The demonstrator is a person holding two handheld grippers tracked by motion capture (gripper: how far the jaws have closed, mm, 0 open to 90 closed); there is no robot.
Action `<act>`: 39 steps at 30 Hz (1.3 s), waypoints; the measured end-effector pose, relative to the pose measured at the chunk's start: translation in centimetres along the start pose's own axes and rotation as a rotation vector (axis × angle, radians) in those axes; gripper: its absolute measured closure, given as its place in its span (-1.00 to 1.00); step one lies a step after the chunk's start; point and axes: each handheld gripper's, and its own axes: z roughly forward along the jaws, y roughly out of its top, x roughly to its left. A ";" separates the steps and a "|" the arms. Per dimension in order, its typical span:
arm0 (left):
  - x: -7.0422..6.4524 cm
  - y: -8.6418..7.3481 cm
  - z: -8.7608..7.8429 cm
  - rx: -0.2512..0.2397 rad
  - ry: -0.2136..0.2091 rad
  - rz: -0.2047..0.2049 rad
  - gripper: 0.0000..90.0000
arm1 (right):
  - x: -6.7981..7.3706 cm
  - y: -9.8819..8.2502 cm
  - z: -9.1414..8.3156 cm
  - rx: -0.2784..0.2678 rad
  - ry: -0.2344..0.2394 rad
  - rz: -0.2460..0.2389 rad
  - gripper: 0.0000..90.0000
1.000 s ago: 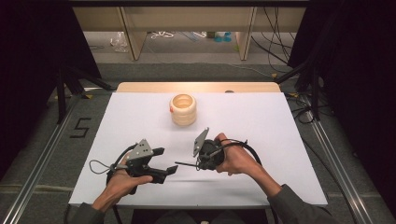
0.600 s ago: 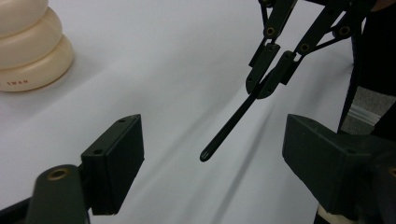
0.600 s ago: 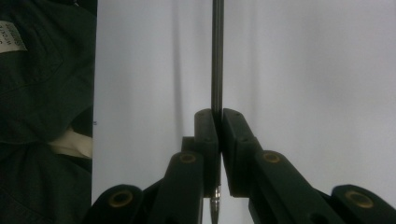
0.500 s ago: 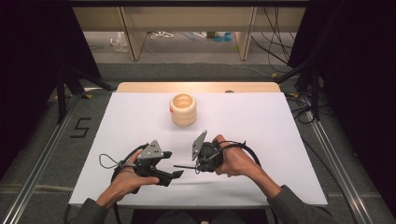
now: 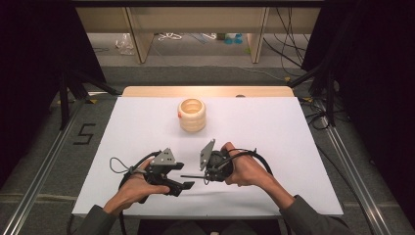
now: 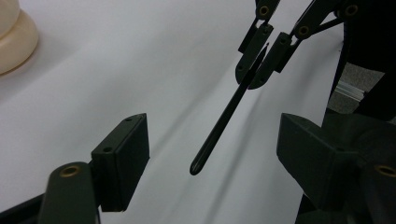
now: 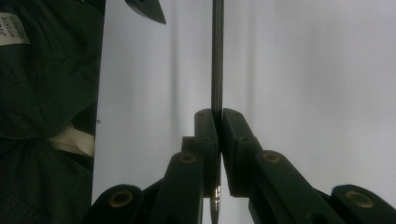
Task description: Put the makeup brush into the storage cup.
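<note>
My right gripper (image 5: 206, 175) is shut on a thin black pen (image 5: 193, 176) and holds it level, pointing left. In the right gripper view the pads (image 7: 217, 122) pinch the pen (image 7: 217, 56) near its pointed end. My left gripper (image 5: 184, 185) sits just left of it, open, and its jaws have just been closing a little. In the left gripper view the pen's free end (image 6: 219, 130) hangs between the two wide-apart jaws of the left gripper (image 6: 212, 158) and touches neither. The right gripper (image 6: 259, 60) shows beyond.
A cream ridged cup (image 5: 192, 114) stands upright at the far middle of the white table (image 5: 274, 127), and its edge shows at the corner (image 6: 14, 32). A wooden strip runs along the table's far edge. Cables trail from both grippers.
My left gripper has moved right, up to the pen's free end. The right gripper and the pen have kept still.
</note>
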 end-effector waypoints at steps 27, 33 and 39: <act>-0.4 0.3 0.7 0.070 -0.027 0.022 -0.11 | 0.3 0.6 0.2 -0.015 -0.005 -0.097 0.90; -0.4 0.3 0.9 0.081 -0.039 0.030 0.03 | 0.3 0.9 0.3 -0.015 -0.004 -0.107 0.90; -0.5 0.2 1.1 0.092 -0.058 0.035 0.17 | 0.4 1.2 0.3 -0.014 -0.008 -0.128 0.90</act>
